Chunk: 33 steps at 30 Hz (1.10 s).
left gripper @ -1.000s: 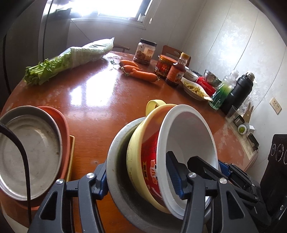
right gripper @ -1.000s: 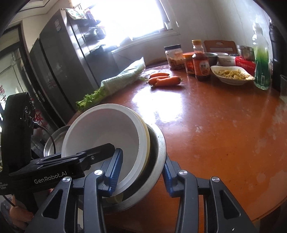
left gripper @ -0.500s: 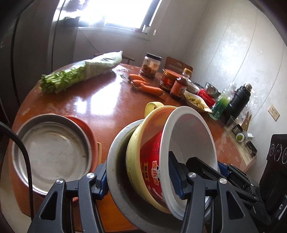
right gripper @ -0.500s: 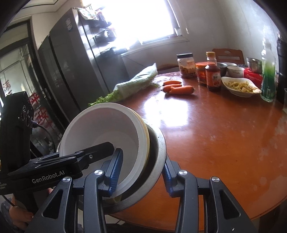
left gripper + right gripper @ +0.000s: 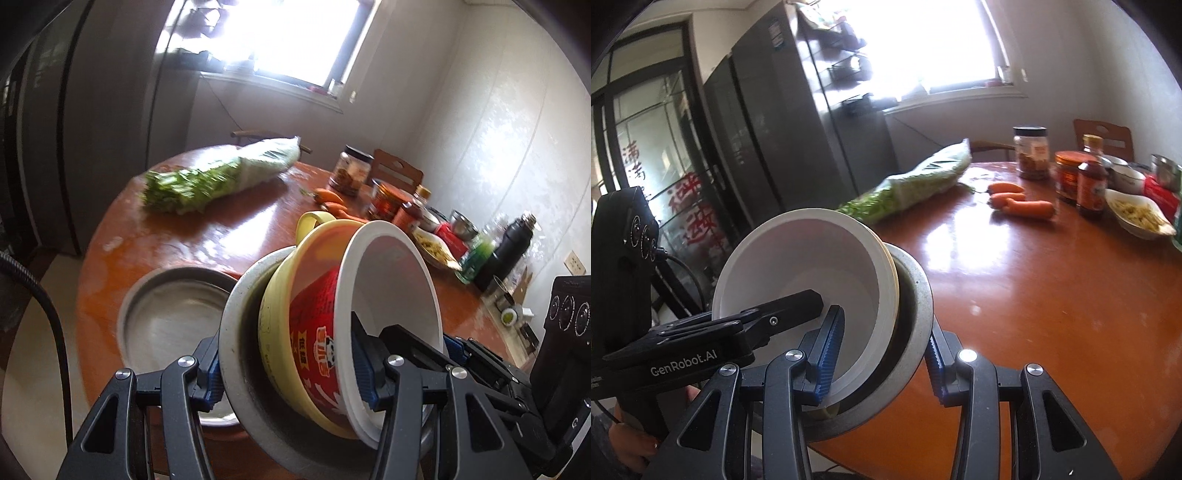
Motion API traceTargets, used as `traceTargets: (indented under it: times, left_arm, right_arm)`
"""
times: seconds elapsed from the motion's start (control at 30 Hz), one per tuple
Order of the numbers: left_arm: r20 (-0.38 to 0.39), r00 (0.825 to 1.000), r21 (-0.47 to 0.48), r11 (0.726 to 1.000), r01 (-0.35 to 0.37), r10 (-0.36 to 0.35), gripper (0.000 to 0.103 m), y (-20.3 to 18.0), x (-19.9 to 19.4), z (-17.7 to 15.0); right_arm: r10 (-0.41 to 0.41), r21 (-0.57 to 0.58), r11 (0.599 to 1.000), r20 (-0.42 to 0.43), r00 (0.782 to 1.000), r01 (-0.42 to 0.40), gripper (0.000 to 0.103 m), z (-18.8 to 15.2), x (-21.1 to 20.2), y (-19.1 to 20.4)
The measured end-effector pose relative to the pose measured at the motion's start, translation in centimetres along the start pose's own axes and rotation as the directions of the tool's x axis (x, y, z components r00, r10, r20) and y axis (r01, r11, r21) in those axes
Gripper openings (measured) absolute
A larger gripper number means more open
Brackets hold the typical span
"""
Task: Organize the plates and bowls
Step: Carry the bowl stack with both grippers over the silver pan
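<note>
Three nested vessels (image 5: 332,343), held tipped on edge above the near rim of the round wooden table (image 5: 1052,288): grey metal pan (image 5: 236,332) outermost, yellow bowl (image 5: 280,295) with a loop handle inside it, red-and-white paper bowl (image 5: 391,295) innermost.

Clamped from both sides. Left gripper (image 5: 288,373) closed across the stack's rim, one blue pad behind the pan's outer wall, the other inside the paper bowl. Right gripper (image 5: 882,354) closed across the opposite rim the same way, one pad in the white interior (image 5: 798,273), the other against the pan's outside. Each gripper's fingers visible in the other's view, reaching into the white bowl.

Open mouths of the bowls turned sideways, toward the left gripper's right and the right gripper's left.

Beyond and below the stack in the left wrist view, a second metal pan (image 5: 173,317) lying flat on the table near its edge. Farther back: bagged greens (image 5: 218,177), carrots (image 5: 1019,201), jars and sauce bottles (image 5: 1071,173), a dish of food (image 5: 1137,218).
</note>
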<state>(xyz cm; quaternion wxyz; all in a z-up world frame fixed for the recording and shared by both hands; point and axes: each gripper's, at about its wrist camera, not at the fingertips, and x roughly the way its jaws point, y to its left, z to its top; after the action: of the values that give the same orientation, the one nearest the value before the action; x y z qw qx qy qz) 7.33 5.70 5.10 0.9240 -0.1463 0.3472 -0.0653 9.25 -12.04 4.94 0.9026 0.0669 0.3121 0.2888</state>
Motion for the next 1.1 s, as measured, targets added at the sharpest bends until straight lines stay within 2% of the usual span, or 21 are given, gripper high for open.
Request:
traceTargets:
  times: [0.47,1.1]
  left_arm:
    - [0.025,0.997,-0.066,0.995,-0.073,0.075,0.055,5.8,-1.3,1.3]
    - [-0.028,0.994,-0.054,0.993,-0.105,0.103,0.055,6.4,0.5,0.2]
  right_arm:
    - [0.089,-0.049,0.995,-0.043,0.995,-0.091,0.044,1.7,5.0,4.4]
    - [0.110,-0.007,0.994,-0.108,0.988,-0.112,0.044,0.2,7.0,4.0]
